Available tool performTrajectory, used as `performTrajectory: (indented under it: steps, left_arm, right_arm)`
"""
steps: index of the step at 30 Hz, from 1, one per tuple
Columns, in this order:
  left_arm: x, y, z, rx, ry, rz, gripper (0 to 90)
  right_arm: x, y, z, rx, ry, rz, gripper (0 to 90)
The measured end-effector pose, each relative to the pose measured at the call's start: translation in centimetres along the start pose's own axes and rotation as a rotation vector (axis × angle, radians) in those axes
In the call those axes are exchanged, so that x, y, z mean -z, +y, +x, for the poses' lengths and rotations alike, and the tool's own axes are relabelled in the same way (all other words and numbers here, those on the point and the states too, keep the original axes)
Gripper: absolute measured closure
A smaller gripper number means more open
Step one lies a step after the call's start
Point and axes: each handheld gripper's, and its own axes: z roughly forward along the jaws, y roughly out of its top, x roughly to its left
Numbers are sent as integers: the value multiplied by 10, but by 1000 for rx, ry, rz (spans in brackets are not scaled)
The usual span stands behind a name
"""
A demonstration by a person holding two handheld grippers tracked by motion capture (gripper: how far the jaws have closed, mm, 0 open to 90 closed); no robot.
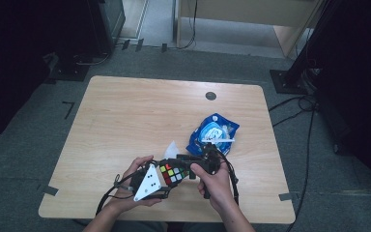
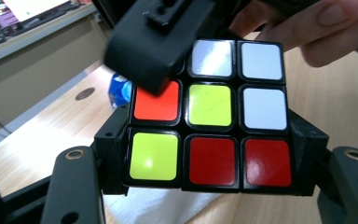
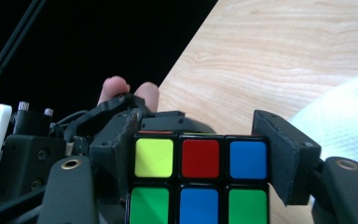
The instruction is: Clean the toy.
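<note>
A Rubik's cube [image 1: 172,173] is held above the near edge of the wooden table [image 1: 125,116], between both hands. In the left gripper view, the left gripper [image 2: 209,154] has its jaws pressed on the two sides of the cube [image 2: 209,105]; that face shows white, yellow, orange and red stickers. One black finger [image 2: 149,46] of the right gripper covers the face's top left corner. In the right gripper view, the right gripper [image 3: 200,163] clamps the cube [image 3: 200,205] on both sides, across a row of yellow, red and blue. From above, the left gripper [image 1: 163,180] and right gripper [image 1: 186,170] meet at the cube.
A blue snack bag [image 1: 213,133] lies on the table just beyond the right hand. A white sheet of paper [image 1: 173,147] lies under and behind the cube. A round dark grommet [image 1: 210,95] sits near the far edge. Cables trail off the near edge.
</note>
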Motion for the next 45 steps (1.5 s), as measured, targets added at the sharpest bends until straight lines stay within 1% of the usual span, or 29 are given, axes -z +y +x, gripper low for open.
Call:
performTrajectory:
  steps: [2,5,6,8,9,11,13,14,16,18,19,20,21,22,23,25,26,28,29,30,32,34,36,37,39,41,43,44,45]
  left_arm:
    - [1,-1,3,10,11,-1,339]
    - [4,-2,9,28,32,1,340]
    - [6,-3,11,33,39,1,340]
    - [10,-5,18,50,56,-5,340]
    - [13,-6,22,64,68,-10,340]
    - [18,-9,31,89,88,-15,340]
    - [22,-11,38,111,105,-19,341]
    - [24,-13,41,120,114,-18,341]
    - [28,-15,47,135,133,-19,341]
    - [32,-16,53,155,142,-25,341]
    - [33,-17,54,166,146,-31,340]
    - [35,-18,57,177,150,-33,341]
    - [35,-18,58,180,153,-32,341]
    - [36,-19,59,184,158,-33,340]
    - [37,-19,60,185,160,-31,341]
    - [37,-19,60,185,160,-29,340]
    - [36,-19,60,184,160,-28,341]
    - [35,-19,59,181,156,-23,340]
    - [34,-19,58,179,155,-19,341]
    - [33,-19,57,177,150,-18,340]
    - [33,-19,56,175,147,-17,341]
    - [32,-18,56,177,141,-19,341]
    - [31,-18,55,181,136,-22,341]
    - [31,-18,55,180,134,-21,341]
    - [31,-18,55,180,132,-22,341]
    - [32,-18,55,182,128,-26,341]
    - [31,-18,54,181,123,-25,341]
    - [30,-18,53,182,121,-27,341]
    - [29,-18,53,185,115,-29,341]
  right_arm:
    - [2,1,0,-3,-4,-7,318]
    - [7,2,0,10,-2,-35,319]
    - [9,3,0,20,-1,-54,320]
    - [13,4,0,50,-11,-108,353]
    - [15,4,0,70,-27,-128,361]
    - [17,4,-2,114,-80,-159,394]
    - [16,2,-6,146,-119,-168,431]
    - [15,1,-7,157,-138,-163,458]
    - [8,-4,-9,235,-203,-143,496]
    - [-6,-10,-10,339,-277,-78,517]
    - [-11,-13,-10,363,-294,-55,517]
    - [-18,-16,-11,398,-308,-26,516]
    - [-26,-21,-14,436,-334,5,508]
    - [-31,-24,-15,449,-354,26,500]
    - [-38,-29,-17,477,-387,52,491]
    - [-48,-36,-20,522,-437,79,487]
    - [-50,-38,-21,525,-444,87,489]
    - [-56,-42,-25,552,-477,100,519]
    - [-58,-44,-28,548,-511,103,545]
    - [-59,-46,-31,545,-525,108,567]
    - [-59,-47,-37,530,-542,120,621]
    - [-58,-48,-40,534,-551,101,699]
    - [-56,-47,-42,531,-564,95,830]
    - [-54,-46,-42,523,-567,98,875]
    - [-49,-44,-41,507,-548,82,891]
    - [-38,-39,-33,504,-538,13,894]
    - [-23,-31,-20,493,-503,-75,895]
    - [-14,-27,-12,504,-477,-122,895]
    - [-7,-23,-3,515,-439,-165,896]
